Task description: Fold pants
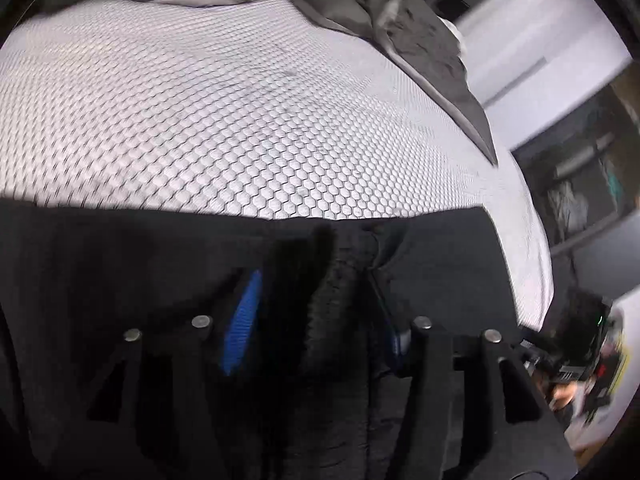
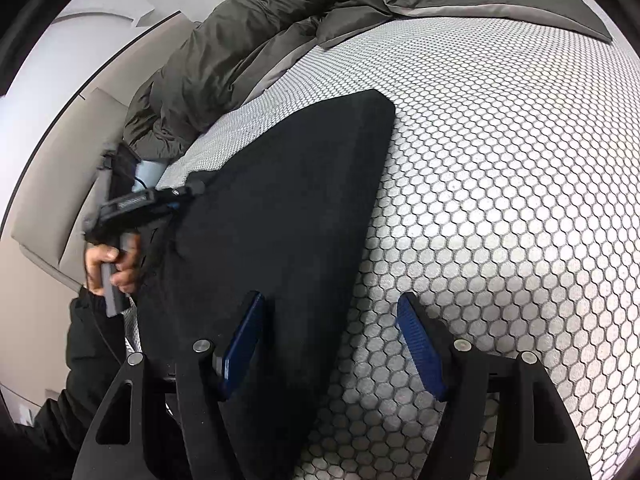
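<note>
On the bed [image 2: 500, 168], over its white cover with the grey honeycomb print, the black pants [image 2: 288, 208] lie folded into a long flat panel, one rounded corner pointing toward the rumpled olive blanket [image 2: 256, 40] at the far side.

Left hand-held gripper [image 1: 316, 320]: a bunched, fuzzy ridge of the pants fabric stands up between its blue pads [image 1: 244, 320]. Left pad is clear of the cloth with a visible gap; right pad is mostly hidden behind the ridge. Can't tell if it's actually pinching or just straddling the fabric. Picture is blurred there. In the right wrist view this same gripper sits at the pants' left edge, held by a hand [image 2: 112, 264] in a dark sleeve.

Right hand-held gripper [image 2: 336, 344]: jaws spread wide, nothing clamped. Its left pad rests over the near end of the pants, its right pad is over bare bed cover; the pants' right edge runs between them.

Beyond the bed edge: a beige upholstered piece in the right wrist view, dark shelving in the left wrist view, contents too blurred to name.
</note>
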Available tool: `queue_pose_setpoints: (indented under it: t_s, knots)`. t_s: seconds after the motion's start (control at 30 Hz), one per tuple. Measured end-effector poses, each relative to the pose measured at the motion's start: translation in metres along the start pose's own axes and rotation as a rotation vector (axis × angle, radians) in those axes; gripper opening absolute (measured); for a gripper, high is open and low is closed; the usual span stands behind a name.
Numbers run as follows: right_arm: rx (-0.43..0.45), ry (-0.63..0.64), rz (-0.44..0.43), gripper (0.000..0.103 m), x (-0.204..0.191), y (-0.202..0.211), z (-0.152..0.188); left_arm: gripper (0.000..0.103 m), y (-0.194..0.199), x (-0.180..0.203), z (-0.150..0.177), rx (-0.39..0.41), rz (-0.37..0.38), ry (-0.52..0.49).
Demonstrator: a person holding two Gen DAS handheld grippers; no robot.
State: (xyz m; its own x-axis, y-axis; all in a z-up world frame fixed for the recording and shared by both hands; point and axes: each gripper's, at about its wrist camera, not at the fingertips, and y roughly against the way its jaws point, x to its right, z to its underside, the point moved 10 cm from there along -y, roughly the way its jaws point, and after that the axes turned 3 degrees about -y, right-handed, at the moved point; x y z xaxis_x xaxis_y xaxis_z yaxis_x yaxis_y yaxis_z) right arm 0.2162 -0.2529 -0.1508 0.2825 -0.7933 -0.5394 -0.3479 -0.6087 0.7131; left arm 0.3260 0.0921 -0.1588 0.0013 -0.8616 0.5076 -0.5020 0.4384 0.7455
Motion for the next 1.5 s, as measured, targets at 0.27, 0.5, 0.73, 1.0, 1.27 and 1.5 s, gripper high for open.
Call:
queue_pose_setpoints:
  t_s: [0.27, 0.5, 0.73, 1.0, 1.27, 1.5]
  knots:
    - [-0.012, 0.061, -0.032, 0.07, -0.007, 0.01, 0.014, 0.083, 0.073, 0.079, 0.022, 0.165, -0.09, -0.189]
    - [-0.035, 0.104, -0.139, 0.029, -0.019, 0.016, 0.053, 0.084, 0.01, 0.184, 0.087, 0.123, -0.047, -0.354]
    - [-0.044, 0.015, -0.281, 0.018, -0.022, 0.026, 0.083, 0.084, -0.042, 0.228, 0.126, 0.037, -0.074, -0.471]
    - [0.011, 0.059, -0.209, 0.038, -0.022, 0.051, 0.088, 0.084, -0.053, 0.251, 0.143, 0.016, -0.022, -0.513]
    - [0.067, -0.101, -0.128, 0.043, 0.002, 0.017, 0.029, 0.093, -0.082, 0.257, 0.167, 0.005, -0.128, -0.646]
    - [0.079, -0.107, -0.039, 0.024, 0.007, -0.034, -0.036, 0.1, -0.087, 0.252, 0.178, -0.009, -0.097, -0.687]
